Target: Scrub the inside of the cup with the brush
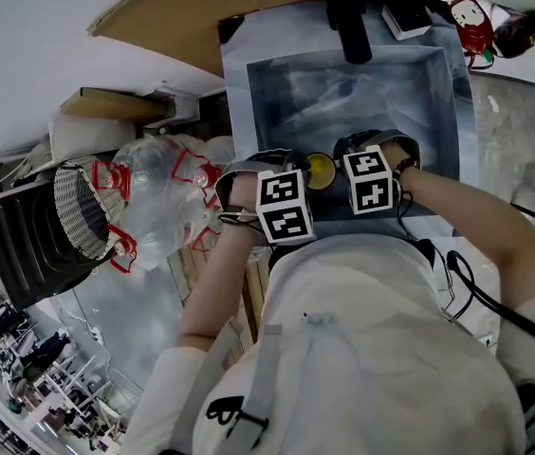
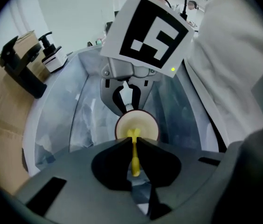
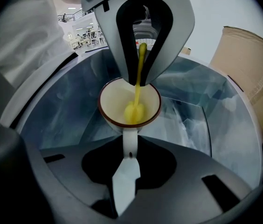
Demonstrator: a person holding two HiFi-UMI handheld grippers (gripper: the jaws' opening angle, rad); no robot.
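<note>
A white cup [image 3: 112, 101] with a brown rim hangs over the sink, its mouth tilted toward the left gripper. My right gripper [image 3: 129, 146] is shut on the cup's white handle [image 3: 129, 139]. My left gripper [image 2: 132, 143] is shut on the thin yellow handle of the brush [image 2: 134, 158]. The brush's yellow head [image 3: 134, 111] sits inside the cup, low against its inner wall. In the head view the two grippers face each other closely, with the cup [image 1: 320, 169] between their marker cubes.
The sink basin [image 1: 362, 93] is lined with bluish plastic sheet. A black faucet [image 1: 345, 12] stands at its far side, with a soap dispenser [image 2: 52, 55] beside it. Cardboard [image 3: 248, 64] flanks the sink. A black bin [image 1: 30, 235] and a clear bag [image 1: 163, 207] sit at the left.
</note>
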